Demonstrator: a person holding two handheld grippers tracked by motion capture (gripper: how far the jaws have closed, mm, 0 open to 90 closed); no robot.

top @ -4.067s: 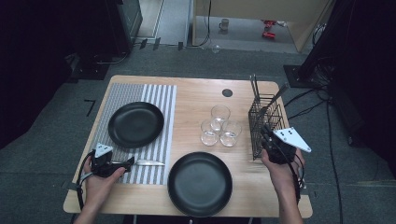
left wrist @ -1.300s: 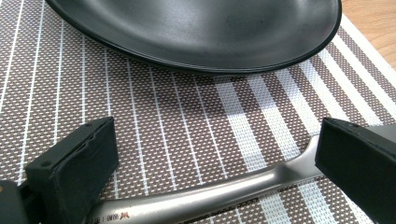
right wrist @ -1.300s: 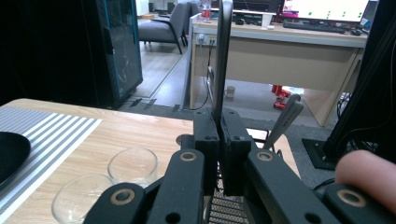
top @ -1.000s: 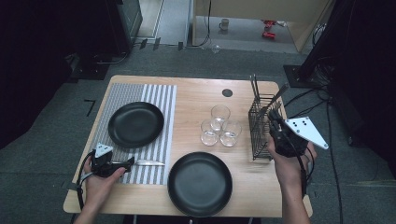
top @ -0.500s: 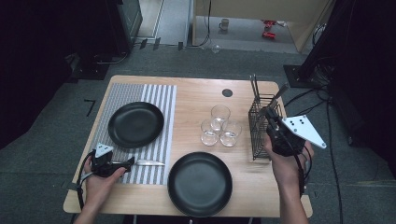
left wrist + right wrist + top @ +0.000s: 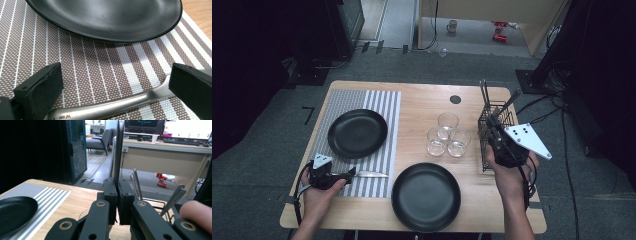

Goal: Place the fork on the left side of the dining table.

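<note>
A pale wooden table [image 6: 417, 107] is seen from the high view, standing on grey carpet in a dim room with dark cabinets to the left and cables on the floor to the right. A striped placemat [image 6: 384, 107] covers the table's left part, with a black plate [image 6: 357, 133] resting on it. A second black plate [image 6: 426, 196] lies at the near edge, near the middle. Three empty glasses [image 6: 447, 135] are clustered at the centre, and a black wire cutlery basket [image 6: 492, 125] stands at the right edge with utensils upright in it.

The left gripper [image 6: 330, 178] is held low over the mat's near-left corner; its jaws are spread apart on either side of a table knife [image 6: 371, 174] lying flat on the mat, without pressing on it. In the left gripper view the mat's brown-and-white weave and an engraved mark on the knife handle [image 6: 112, 106] are made out, which the high view is too coarse to show.

The right gripper [image 6: 499, 137] is held at the basket. In the right gripper view its jaws are seen clamped on a thin upright utensil handle [image 6: 118, 152]; which utensil it is cannot be told. A desk with monitors and an office chair are also shown there.
</note>
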